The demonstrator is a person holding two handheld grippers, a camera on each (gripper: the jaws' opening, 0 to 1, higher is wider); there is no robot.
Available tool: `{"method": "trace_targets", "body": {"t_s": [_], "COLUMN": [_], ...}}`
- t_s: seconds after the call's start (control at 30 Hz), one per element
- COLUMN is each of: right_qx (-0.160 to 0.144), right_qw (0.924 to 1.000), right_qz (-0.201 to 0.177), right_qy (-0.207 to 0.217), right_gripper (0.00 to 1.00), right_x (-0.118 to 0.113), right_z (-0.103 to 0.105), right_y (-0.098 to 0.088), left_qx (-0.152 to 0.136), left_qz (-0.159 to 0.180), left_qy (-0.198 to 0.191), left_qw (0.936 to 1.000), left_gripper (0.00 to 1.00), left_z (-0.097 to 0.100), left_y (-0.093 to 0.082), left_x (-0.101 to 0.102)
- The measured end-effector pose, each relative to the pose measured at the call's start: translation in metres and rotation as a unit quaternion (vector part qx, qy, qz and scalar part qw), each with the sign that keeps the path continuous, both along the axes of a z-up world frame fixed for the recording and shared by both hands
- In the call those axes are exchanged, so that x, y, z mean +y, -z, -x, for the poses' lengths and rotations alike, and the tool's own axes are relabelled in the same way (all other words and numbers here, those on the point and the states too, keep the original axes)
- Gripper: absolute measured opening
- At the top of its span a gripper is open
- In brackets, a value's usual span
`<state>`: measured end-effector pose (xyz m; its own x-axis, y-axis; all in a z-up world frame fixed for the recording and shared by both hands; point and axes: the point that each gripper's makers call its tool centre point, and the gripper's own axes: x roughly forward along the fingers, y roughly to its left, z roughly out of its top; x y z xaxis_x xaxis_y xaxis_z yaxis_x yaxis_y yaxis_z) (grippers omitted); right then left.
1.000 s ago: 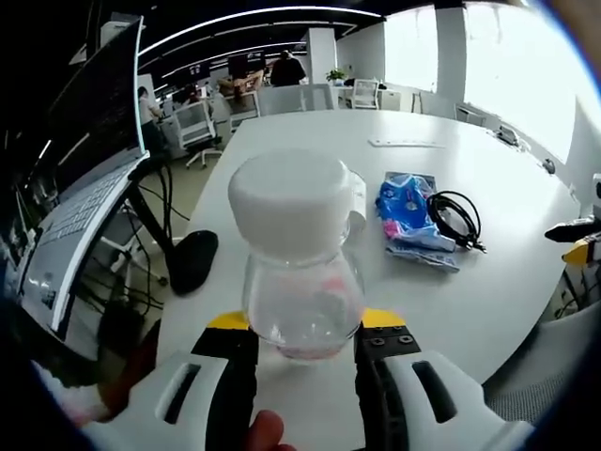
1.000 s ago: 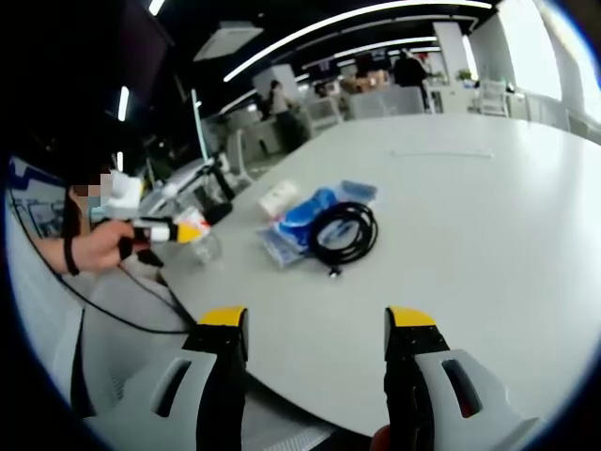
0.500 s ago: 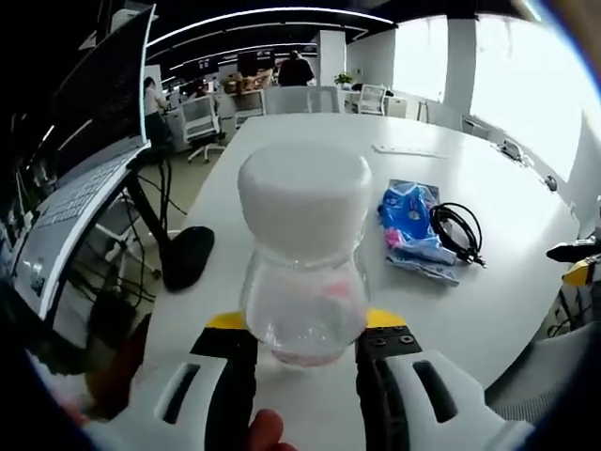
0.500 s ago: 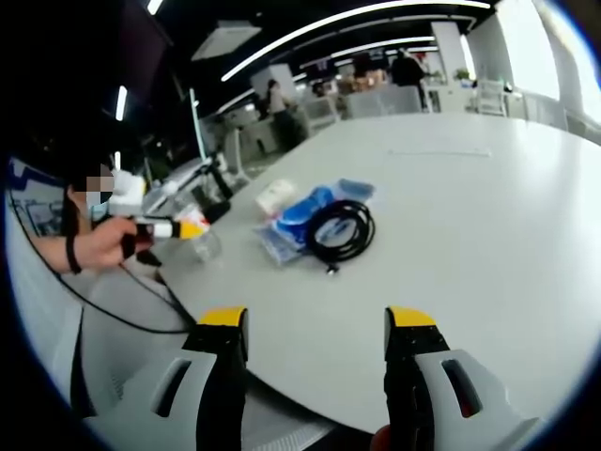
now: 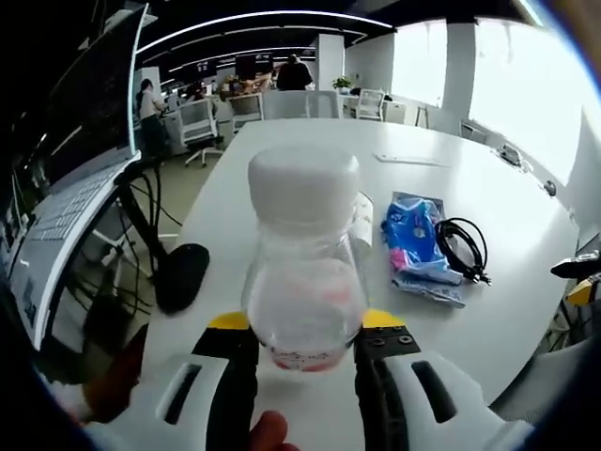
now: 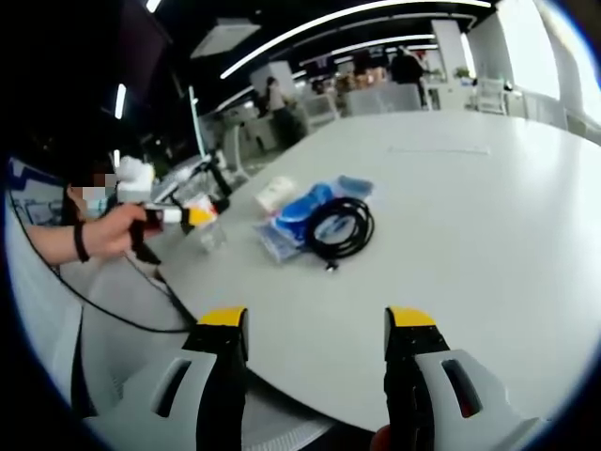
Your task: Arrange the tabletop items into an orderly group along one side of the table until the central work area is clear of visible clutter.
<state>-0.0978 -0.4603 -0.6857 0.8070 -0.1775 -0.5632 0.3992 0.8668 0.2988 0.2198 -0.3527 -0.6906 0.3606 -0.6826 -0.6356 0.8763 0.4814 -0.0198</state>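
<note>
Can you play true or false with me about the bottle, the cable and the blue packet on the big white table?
1. The left gripper is holding a clear bottle with a white cap. True.
2. The right gripper is squeezing the black cable. False: its jaws stand open with nothing between them, and the cable lies farther off on the table.
3. The coiled black cable lies right next to the blue packet. True.
4. The bottle's cap is off. False: the white cap sits on top of the bottle.
5. The blue packet is red all over. False: it is mostly blue, with a bit of pink.
</note>
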Motion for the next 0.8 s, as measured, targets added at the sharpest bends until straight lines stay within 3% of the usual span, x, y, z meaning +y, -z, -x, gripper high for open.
{"method": "trace_targets", "body": {"t_s": [0.8], "right_qx": [0.005], "right_qw": [0.9999], "right_qz": [-0.008], "right_qy": [0.012], "right_gripper": [0.56], "right_x": [-0.005], "right_z": [0.005], "right_y": [0.004], "left_qx": [-0.007], "left_qz": [-0.006], "left_qy": [-0.01], "left_qw": [0.9999], "left_gripper": [0.38], "left_z": [-0.047], "left_y": [-0.006], "left_x": [-0.043]}}
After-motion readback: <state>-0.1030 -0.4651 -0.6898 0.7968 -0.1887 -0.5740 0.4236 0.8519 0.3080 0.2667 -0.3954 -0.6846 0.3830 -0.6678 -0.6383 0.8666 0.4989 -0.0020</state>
